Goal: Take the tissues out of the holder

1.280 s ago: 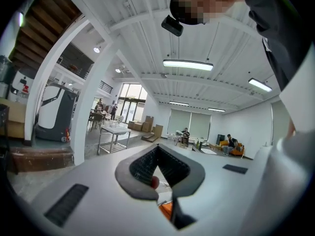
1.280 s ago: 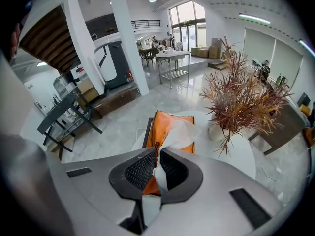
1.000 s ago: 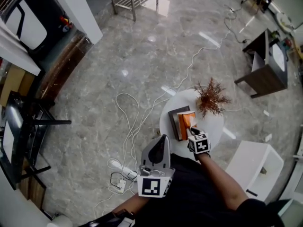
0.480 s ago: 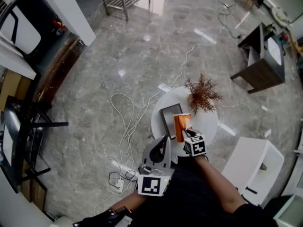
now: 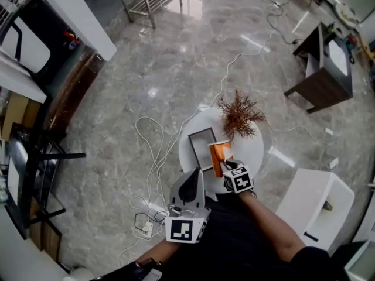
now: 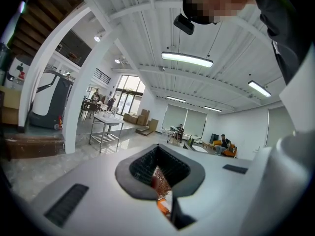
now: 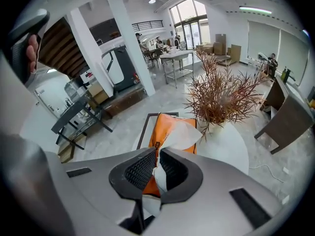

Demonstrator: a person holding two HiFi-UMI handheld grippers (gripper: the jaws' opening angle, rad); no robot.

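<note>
Head view: a person stood over a small round white table [image 5: 249, 151] on a grey marble floor [image 5: 176, 69], with a two-jaw gripper in each hand. The right gripper [image 5: 227, 165] reached over the tabletop to an orange tissue pack [image 5: 219, 154]. The pack sat against the right edge of a dark rectangular holder [image 5: 201, 146]. It was just beside a spray of dried reddish-brown branches [image 5: 237, 115]. The left gripper [image 5: 195, 180] hung at the table's near rim, close to the person's body, and touched nothing. White cables [image 5: 155, 157] trailed across the floor to the left of the table.

Left gripper view: the camera pointed up and out across a bright hall. The claw's jaws were drawn together with nothing between them. A sliver of the branches and a fleck of orange showed through the narrow slit.

Right gripper view: the claw was clamped on a white tissue [image 7: 183, 133], pinched between its ribbed dark pads. The sheet rose in a loose fold from the top of the orange pack, which stood tilted just beyond the jaws. The holder's thin dark frame showed behind the pack on the left, and the branches spread above it on the right. This view did not settle whether the pack's base sat inside the frame.
</note>
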